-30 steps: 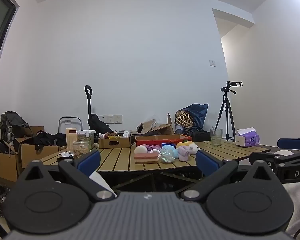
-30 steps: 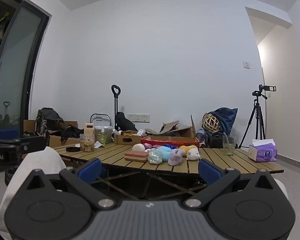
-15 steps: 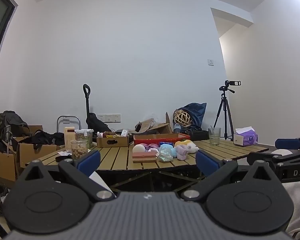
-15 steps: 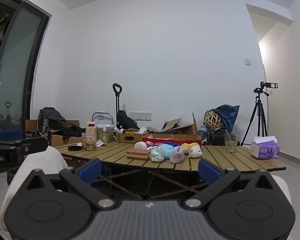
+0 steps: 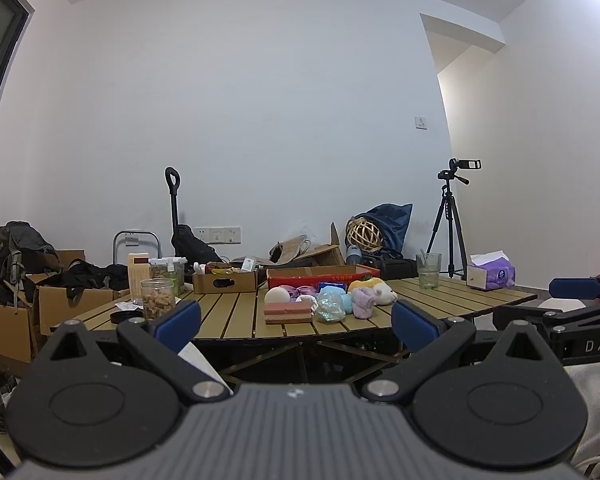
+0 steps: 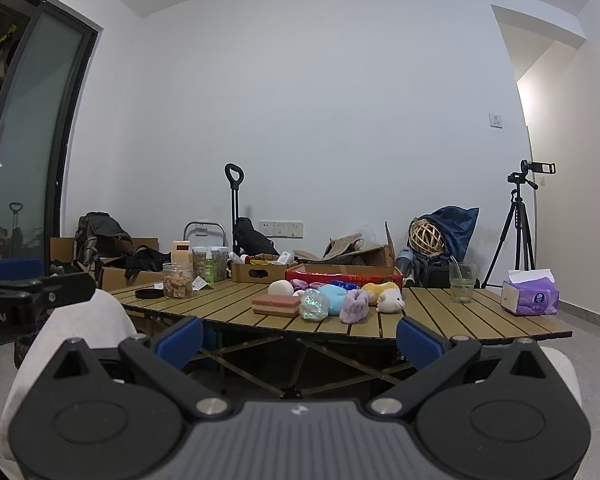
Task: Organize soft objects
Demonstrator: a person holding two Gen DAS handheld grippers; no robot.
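Facing the slatted wooden table (image 5: 236, 316) from short of its near edge, the left gripper (image 5: 296, 326) and the right gripper (image 6: 298, 338) are both held released, jaws spread wide, with nothing between them. The soft objects are clustered near the table's middle: a pink sponge block (image 6: 277, 305), a white ball (image 6: 281, 288), a crinkled iridescent pouch (image 6: 314, 305), a light-blue plush (image 6: 333, 295), a lilac plush (image 6: 354, 306) and a yellow-and-white plush (image 6: 384, 295). A red cardboard tray (image 6: 344, 273) is seen just behind them.
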